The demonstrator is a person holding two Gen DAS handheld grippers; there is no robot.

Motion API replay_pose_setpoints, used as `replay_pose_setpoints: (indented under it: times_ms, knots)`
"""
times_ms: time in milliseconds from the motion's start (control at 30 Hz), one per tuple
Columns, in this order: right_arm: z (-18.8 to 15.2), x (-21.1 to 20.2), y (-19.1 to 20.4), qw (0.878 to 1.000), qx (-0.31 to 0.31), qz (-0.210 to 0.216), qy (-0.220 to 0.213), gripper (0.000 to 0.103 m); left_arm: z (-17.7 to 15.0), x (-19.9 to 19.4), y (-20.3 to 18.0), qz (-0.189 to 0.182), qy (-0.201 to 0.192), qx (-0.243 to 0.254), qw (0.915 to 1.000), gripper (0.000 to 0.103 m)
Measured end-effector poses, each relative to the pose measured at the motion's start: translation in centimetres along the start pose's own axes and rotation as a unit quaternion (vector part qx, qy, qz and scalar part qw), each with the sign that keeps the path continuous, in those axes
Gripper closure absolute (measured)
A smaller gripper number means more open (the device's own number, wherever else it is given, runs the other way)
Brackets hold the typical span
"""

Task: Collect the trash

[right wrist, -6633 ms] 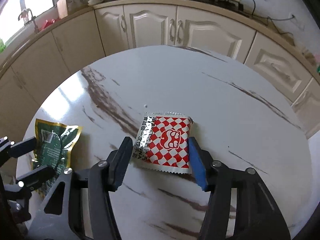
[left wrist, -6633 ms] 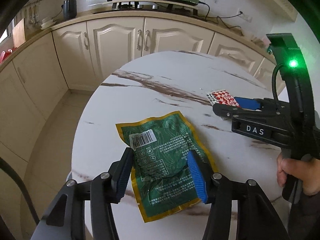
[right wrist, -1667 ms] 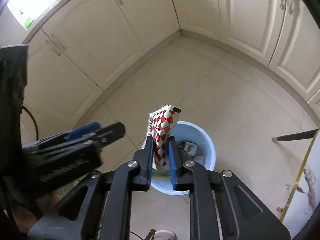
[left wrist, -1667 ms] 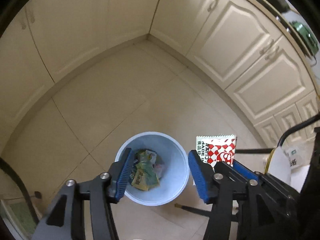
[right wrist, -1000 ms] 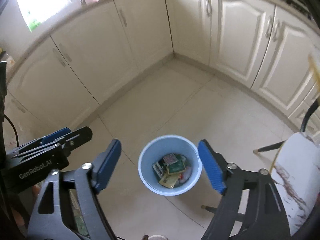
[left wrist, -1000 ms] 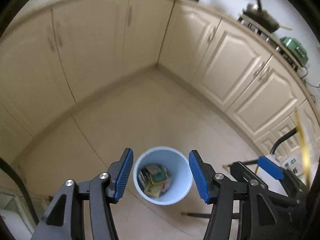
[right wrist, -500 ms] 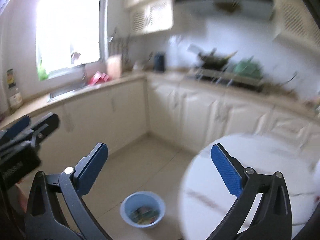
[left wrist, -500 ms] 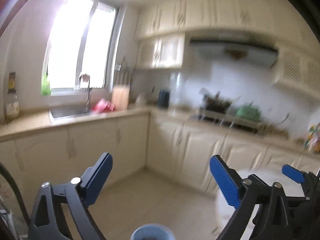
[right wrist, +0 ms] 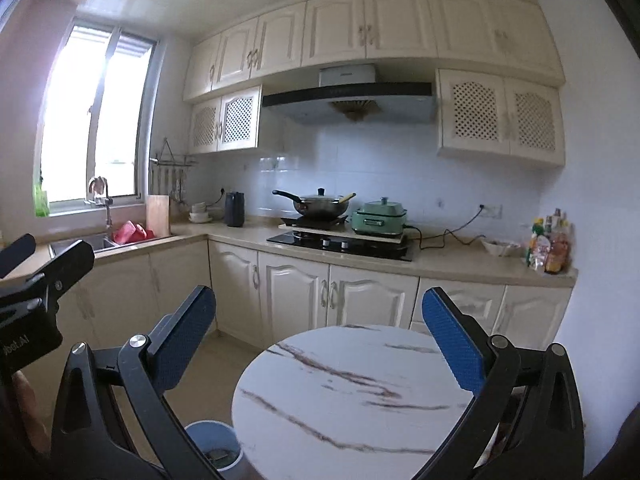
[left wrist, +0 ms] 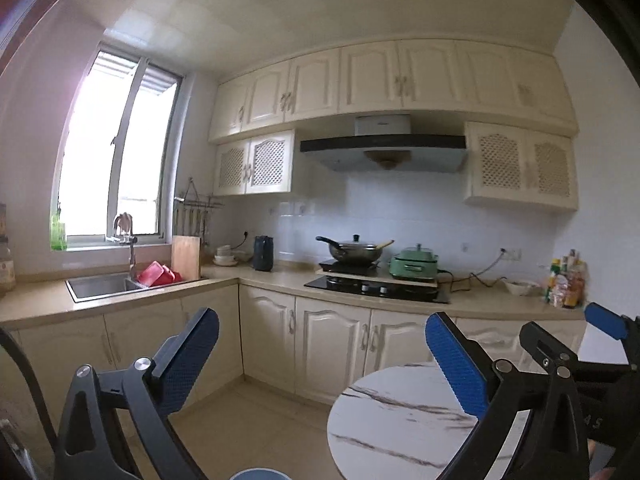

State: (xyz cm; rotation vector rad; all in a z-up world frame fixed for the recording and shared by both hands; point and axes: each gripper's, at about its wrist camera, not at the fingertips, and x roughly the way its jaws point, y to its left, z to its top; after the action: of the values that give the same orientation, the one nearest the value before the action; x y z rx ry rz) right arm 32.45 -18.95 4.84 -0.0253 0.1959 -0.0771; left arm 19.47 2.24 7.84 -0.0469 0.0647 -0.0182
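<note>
Table (right wrist: 348,392): round white marble, brown veins, bare.
Bin (right wrist: 212,446): blue, on floor beside table.
Room: cream cabinets, hob (right wrist: 340,242).
Left gripper (left wrist: 320,360): jaws just opened wide, empty.
Right gripper (right wrist: 316,342): wide, empty.

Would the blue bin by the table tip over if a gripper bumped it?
Probably, fairly easily. The blue bin looks like thin plastic and seems to hold only a few wrappers, so it is likely light. It stands free on smooth floor tiles, so it might slide first.
</note>
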Motion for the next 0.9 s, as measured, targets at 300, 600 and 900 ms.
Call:
replay_pose_setpoints:
  times_ms: [300, 600, 900]
  knots:
    - [-0.6, -9.3, -2.0, 0.999, 0.006, -0.019, -0.032, 0.000, -2.8, -18.1, -0.4, 0.017, -0.027, 0.020, 0.9993, 0.000]
    - [-0.4, -15.3, -1.6, 0.997, 0.002, -0.008, -0.073, 0.000, -7.3, -26.7, -0.5, 0.012, -0.068, 0.030, 0.9971, 0.000]
    - [-0.7, -16.4, -0.8, 0.997, -0.008, -0.005, -0.078, 0.000, -9.7, -27.8, 0.1, 0.019, -0.065, 0.032, 0.9972, 0.000]
